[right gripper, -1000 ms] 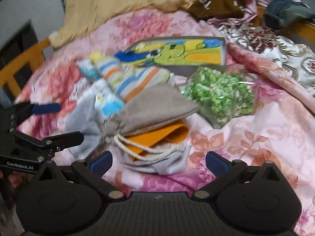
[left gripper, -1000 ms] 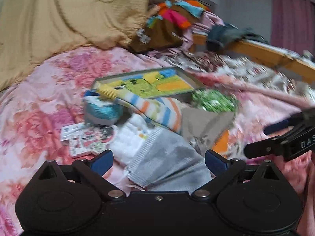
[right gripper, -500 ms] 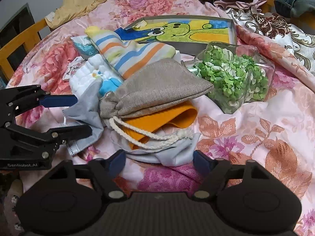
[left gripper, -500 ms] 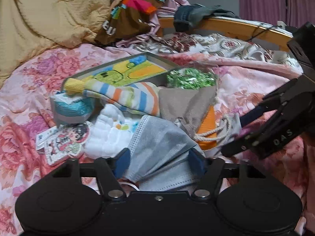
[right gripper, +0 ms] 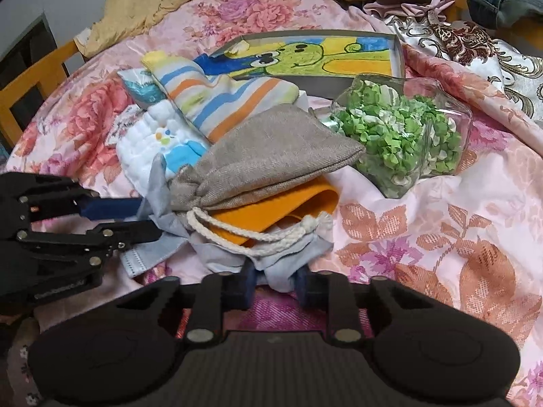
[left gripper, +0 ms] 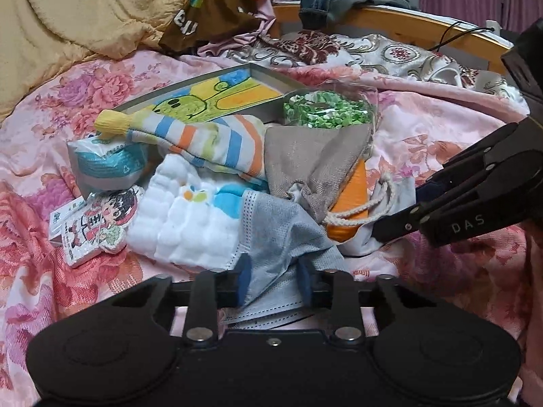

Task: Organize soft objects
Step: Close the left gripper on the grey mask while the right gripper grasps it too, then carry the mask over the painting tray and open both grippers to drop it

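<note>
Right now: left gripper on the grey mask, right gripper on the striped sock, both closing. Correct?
Not the sock. The right gripper is closing on the pale grey cloth at the pile's near edge; the striped sock lies untouched farther back, as the right wrist view shows. The left gripper is closing on the grey mask.

Soft even light, sharp (edges bowed)

Both wrist views look steeply down, close — sharing the beige pouch (left gripper: 305,156) (right gripper: 271,149).
</note>
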A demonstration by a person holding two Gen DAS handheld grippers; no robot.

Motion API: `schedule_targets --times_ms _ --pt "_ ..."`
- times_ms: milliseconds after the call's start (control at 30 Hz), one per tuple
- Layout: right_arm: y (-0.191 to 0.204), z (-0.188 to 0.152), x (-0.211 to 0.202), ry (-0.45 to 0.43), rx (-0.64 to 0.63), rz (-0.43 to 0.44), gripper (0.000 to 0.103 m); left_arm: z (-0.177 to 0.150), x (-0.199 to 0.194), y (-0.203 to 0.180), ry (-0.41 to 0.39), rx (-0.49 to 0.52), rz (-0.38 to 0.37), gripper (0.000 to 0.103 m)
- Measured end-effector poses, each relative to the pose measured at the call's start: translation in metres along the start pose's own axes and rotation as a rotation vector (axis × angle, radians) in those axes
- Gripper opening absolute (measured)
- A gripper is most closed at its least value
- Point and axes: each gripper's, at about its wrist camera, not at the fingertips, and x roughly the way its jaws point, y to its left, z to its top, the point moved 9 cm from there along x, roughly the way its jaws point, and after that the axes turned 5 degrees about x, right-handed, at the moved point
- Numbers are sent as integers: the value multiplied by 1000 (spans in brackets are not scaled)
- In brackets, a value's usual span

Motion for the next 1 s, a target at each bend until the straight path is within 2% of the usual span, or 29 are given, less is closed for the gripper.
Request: schedule_targets --times_ms 33,167,400,533,700,1000 --pt "1 1 -1 -8 -2 8 16 0 0 -1 2 -7 4 21" --pt "7 5 -8 -56 -15 46 11 1 -1 -1 4 -61 30 16" --pt "17 11 -21 -121 -32 107 9 -1 -13 13 -14 -347 -9 7" --pt "24 14 -33 -165 -26 189 8 -3 -23 15 -34 -453 -23 6" --pt "25 20 -52 -243 2 270 8 -3 -38 17 -92 -592 -89 6" --pt "30 30 -91 -408 3 355 8 12 -63 20 -161 -666 -74 5"
